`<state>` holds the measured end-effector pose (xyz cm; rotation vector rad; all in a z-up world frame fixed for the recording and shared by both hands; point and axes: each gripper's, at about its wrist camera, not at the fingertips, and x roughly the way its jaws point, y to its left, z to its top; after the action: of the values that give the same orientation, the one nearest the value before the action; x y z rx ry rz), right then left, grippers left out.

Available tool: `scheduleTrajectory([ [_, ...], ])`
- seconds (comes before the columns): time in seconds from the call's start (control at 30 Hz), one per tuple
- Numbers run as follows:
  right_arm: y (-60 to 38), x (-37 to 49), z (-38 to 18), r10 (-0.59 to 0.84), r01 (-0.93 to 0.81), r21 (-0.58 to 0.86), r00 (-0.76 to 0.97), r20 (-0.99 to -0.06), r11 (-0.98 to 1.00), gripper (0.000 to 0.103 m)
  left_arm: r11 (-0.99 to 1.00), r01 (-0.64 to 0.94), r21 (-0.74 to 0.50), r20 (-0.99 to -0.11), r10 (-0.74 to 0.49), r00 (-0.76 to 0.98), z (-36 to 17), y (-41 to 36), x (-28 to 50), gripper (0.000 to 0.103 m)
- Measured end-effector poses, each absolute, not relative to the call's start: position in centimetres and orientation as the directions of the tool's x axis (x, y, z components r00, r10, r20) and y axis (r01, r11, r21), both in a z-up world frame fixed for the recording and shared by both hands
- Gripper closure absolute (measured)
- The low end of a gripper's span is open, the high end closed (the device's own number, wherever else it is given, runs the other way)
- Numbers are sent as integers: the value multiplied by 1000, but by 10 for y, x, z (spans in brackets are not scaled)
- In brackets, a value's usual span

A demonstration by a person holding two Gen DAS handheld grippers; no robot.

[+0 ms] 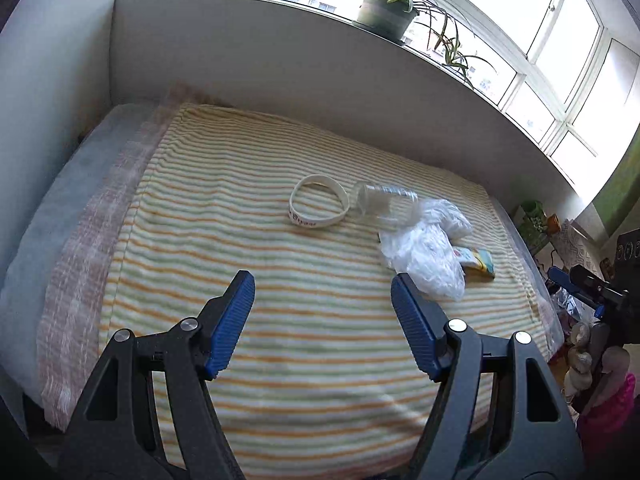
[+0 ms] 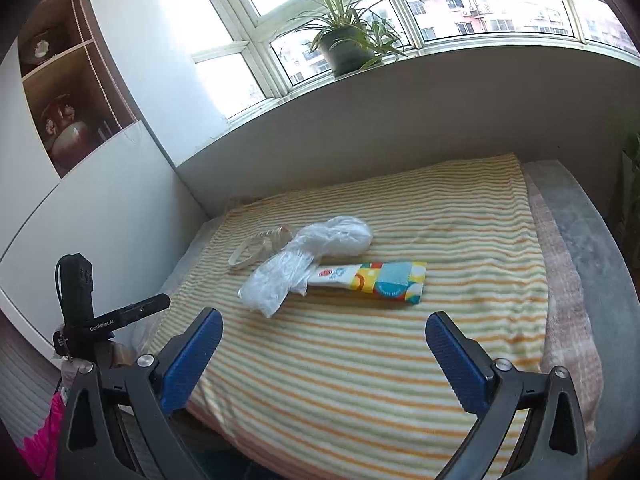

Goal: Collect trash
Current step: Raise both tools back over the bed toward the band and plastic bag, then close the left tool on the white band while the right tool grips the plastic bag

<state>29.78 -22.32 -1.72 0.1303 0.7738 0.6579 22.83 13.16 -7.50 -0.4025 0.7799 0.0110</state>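
Note:
On the striped blanket (image 1: 256,240) (image 2: 460,216) lie a white wristband (image 1: 319,205) (image 2: 249,253), a clear plastic cup on its side (image 1: 380,202) (image 2: 280,236), a crumpled white plastic bag (image 1: 428,248) (image 2: 308,256) and a colourful wrapper (image 1: 478,263) (image 2: 376,280). My left gripper (image 1: 323,286) is open and empty, above the blanket, short of the bag. My right gripper (image 2: 324,326) is open and empty, short of the wrapper and bag. The left gripper's body (image 2: 104,320) shows at the left of the right wrist view.
A window ledge with a potted plant (image 1: 390,8) (image 2: 348,46) runs behind the bed. A wall with shelves (image 2: 68,92) stands at the left. Clutter (image 1: 592,344) sits on the floor beside the bed. The grey mattress edge (image 2: 592,248) shows at the right.

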Motion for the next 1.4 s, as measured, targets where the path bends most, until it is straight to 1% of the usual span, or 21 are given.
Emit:
scheduleTrajectory([
  [0.13, -206, 330, -22, 599, -499, 354, 509, -618, 791, 0, 913, -168, -371, -699, -155, 698, -84, 142, 254, 30],
  [0.3, -182, 364, -31, 577, -495, 335, 495, -650, 802, 0, 902, -190, -388, -713, -163, 682, -97, 153, 278, 30],
  [0.43, -171, 390, -40, 568, -468, 353, 475, -672, 810, 4, 893, -199, -404, -721, -177, 670, -105, 159, 295, 30],
  [0.53, -166, 404, -50, 568, -448, 376, 448, -691, 811, 8, 886, -199, -420, -727, -197, 658, -112, 161, 312, 36],
  [0.67, -162, 418, -62, 568, -421, 402, 423, -706, 813, 11, 883, -215, -417, -739, -192, 646, -120, 162, 328, 45],
  [0.83, -156, 431, -72, 582, -403, 435, 392, -713, 805, 12, 891, -220, -396, -749, -175, 639, -126, 160, 342, 51],
  [0.93, -149, 437, -78, 574, -401, 431, 374, -729, 809, 13, 912, -218, -348, -761, -139, 634, -129, 154, 347, 62],
  [1.0, -143, 441, -84, 572, -390, 437, 363, -736, 810, 17, 920, -215, -327, -764, -123, 634, -129, 153, 348, 72],
  [1.03, -142, 443, -87, 570, -383, 440, 359, -739, 812, 20, 924, -214, -317, -765, -116, 633, -129, 153, 349, 80],
  [1.07, -141, 443, -88, 566, -380, 438, 362, -740, 815, 22, 926, -213, -312, -765, -112, 634, -129, 154, 349, 84],
  [1.1, -141, 443, -88, 564, -380, 433, 369, -739, 817, 22, 925, -211, -317, -763, -116, 636, -130, 156, 349, 85],
  [1.13, -140, 443, -87, 561, -382, 430, 372, -739, 818, 27, 921, -210, -327, -759, -123, 639, -130, 158, 349, 90],
  [1.17, -138, 445, -87, 558, -381, 426, 373, -741, 821, 36, 919, -211, -334, -757, -128, 640, -130, 159, 349, 93],
  [1.2, -137, 446, -86, 556, -381, 424, 373, -742, 822, 40, 916, -212, -342, -756, -134, 641, -130, 161, 349, 95],
  [1.27, -137, 444, -86, 553, -375, 424, 377, -743, 824, 61, 909, -211, -359, -752, -147, 643, -130, 164, 348, 98],
  [1.37, -139, 443, -84, 574, -379, 445, 373, -729, 811, 69, 898, -212, -386, -743, -167, 648, -128, 167, 348, 100],
  [1.4, -140, 441, -83, 578, -385, 445, 377, -724, 809, 70, 895, -214, -391, -740, -168, 651, -128, 169, 346, 100],
])
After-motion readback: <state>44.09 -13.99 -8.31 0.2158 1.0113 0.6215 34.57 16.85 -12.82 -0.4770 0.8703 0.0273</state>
